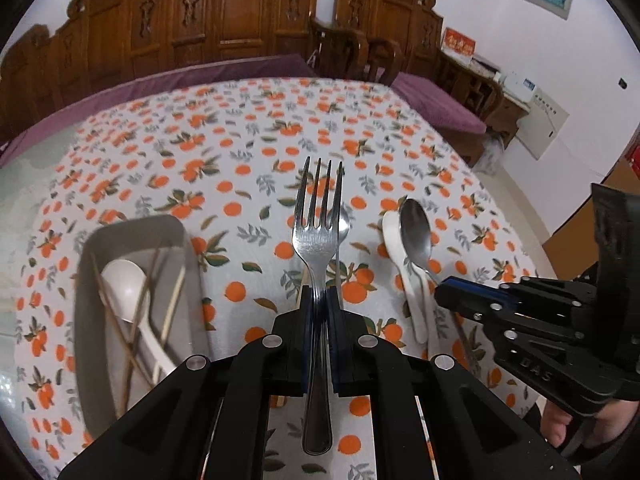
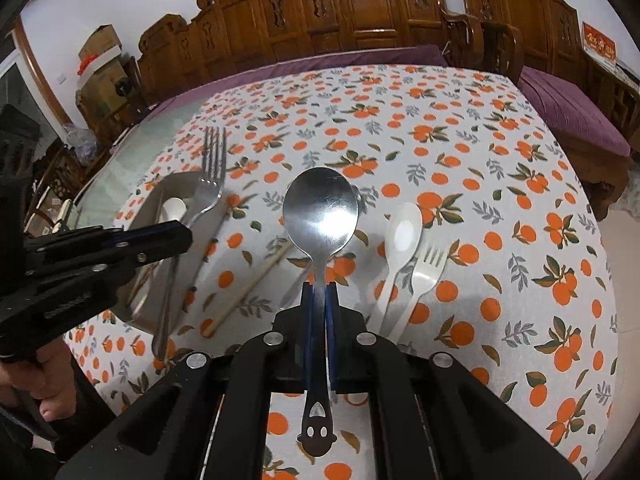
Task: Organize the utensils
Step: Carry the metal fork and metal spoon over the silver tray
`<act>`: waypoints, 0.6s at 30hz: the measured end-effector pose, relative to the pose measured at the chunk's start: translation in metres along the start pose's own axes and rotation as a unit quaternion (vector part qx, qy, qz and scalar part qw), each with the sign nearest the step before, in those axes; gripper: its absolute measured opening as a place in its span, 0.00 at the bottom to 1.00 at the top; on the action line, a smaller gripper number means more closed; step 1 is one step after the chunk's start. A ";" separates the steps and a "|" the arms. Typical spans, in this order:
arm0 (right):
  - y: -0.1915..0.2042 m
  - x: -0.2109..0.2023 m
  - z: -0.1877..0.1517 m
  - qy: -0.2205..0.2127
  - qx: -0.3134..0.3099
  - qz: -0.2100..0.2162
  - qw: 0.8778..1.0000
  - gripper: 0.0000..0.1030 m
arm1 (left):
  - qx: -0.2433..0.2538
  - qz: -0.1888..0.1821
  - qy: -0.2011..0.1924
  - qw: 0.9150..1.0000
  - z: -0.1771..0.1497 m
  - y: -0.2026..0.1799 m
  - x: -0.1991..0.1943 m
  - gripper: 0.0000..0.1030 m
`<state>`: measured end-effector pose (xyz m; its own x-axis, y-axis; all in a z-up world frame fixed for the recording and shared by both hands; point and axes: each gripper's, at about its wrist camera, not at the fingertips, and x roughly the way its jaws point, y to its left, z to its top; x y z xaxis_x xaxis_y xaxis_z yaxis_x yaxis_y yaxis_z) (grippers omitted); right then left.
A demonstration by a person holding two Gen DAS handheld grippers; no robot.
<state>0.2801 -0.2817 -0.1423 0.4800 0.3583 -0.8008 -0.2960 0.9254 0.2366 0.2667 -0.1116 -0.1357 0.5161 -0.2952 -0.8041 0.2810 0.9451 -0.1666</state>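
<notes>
My left gripper (image 1: 318,294) is shut on the handle of a metal fork (image 1: 318,224), which hangs above the table with its tines pointing away. In the right wrist view, this same gripper (image 2: 186,236) and fork (image 2: 212,168) hang over the grey tray (image 2: 160,194). My right gripper (image 2: 319,288) is shut on a metal spoon (image 2: 320,212) with a face cut-out in its handle end. From the left wrist view, the right gripper (image 1: 442,294) and spoon (image 1: 416,232) appear at the right. The tray (image 1: 86,320) holds a white spoon (image 1: 124,288) and several chopsticks.
On the orange-print tablecloth (image 2: 500,208) lie a white plastic spoon (image 2: 402,236), a white plastic fork (image 2: 426,272) and a loose chopstick (image 2: 252,284). What looks like another metal spoon (image 1: 344,220) shows partly behind the held fork. Carved wooden chairs (image 2: 360,8) line the far side.
</notes>
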 end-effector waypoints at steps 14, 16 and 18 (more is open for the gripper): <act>0.043 -0.026 0.013 -0.031 -0.026 0.007 0.999 0.07 | -0.007 0.010 -0.047 0.999 -0.005 0.028 -0.066 0.06; 0.051 -0.027 0.015 -0.033 -0.033 0.008 0.999 0.07 | -0.009 0.013 -0.050 0.999 -0.007 0.036 -0.072 0.06; 0.058 -0.027 0.016 -0.034 -0.037 0.009 0.999 0.07 | -0.013 0.015 -0.054 0.998 -0.007 0.044 -0.077 0.06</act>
<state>0.2632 -0.2355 -0.0978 0.5278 0.3850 -0.7571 -0.3646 0.9078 0.2074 0.2331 -0.0467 -0.0852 0.6084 -0.2780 -0.7433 0.2433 0.9569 -0.1588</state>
